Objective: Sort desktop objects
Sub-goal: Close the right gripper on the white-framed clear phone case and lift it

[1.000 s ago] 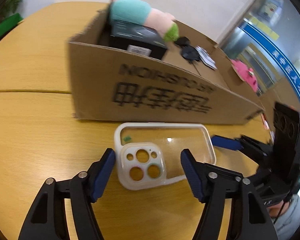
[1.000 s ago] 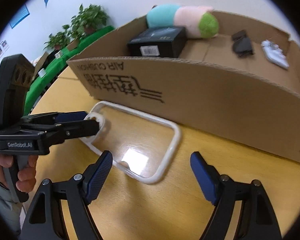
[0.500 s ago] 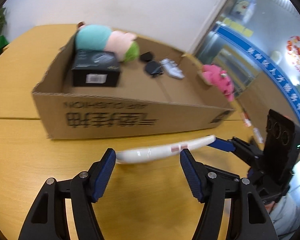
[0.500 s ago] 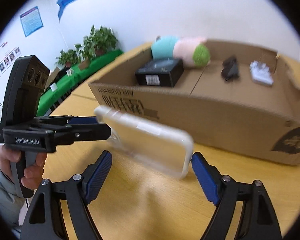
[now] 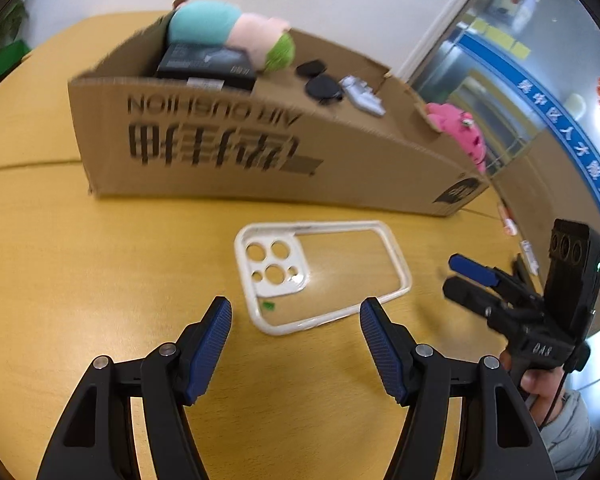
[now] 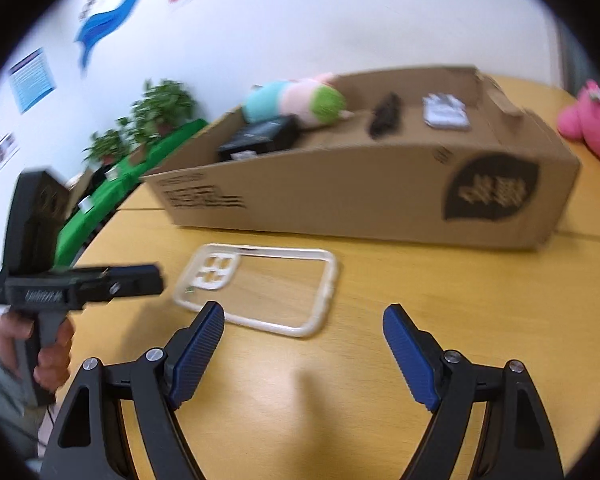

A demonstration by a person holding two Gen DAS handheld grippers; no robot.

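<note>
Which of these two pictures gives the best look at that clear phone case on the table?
The left wrist view: the phone case lies sharp and near, camera holes plain. The right wrist view shows it blurred, at a flatter angle, partly behind one tong finger.

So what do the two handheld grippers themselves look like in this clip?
Both are black plastic frames with silver pivot screws and ribbed blue finger pads. The right gripper carries a black camera block with three round lenses, a green light and white lettering. A bare hand with a grey sleeve holds the left gripper's pistol handle.

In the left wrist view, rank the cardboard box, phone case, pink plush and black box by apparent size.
1. cardboard box
2. phone case
3. black box, partly hidden
4. pink plush, partly hidden; 3 and 4 are close and unsure.
</note>
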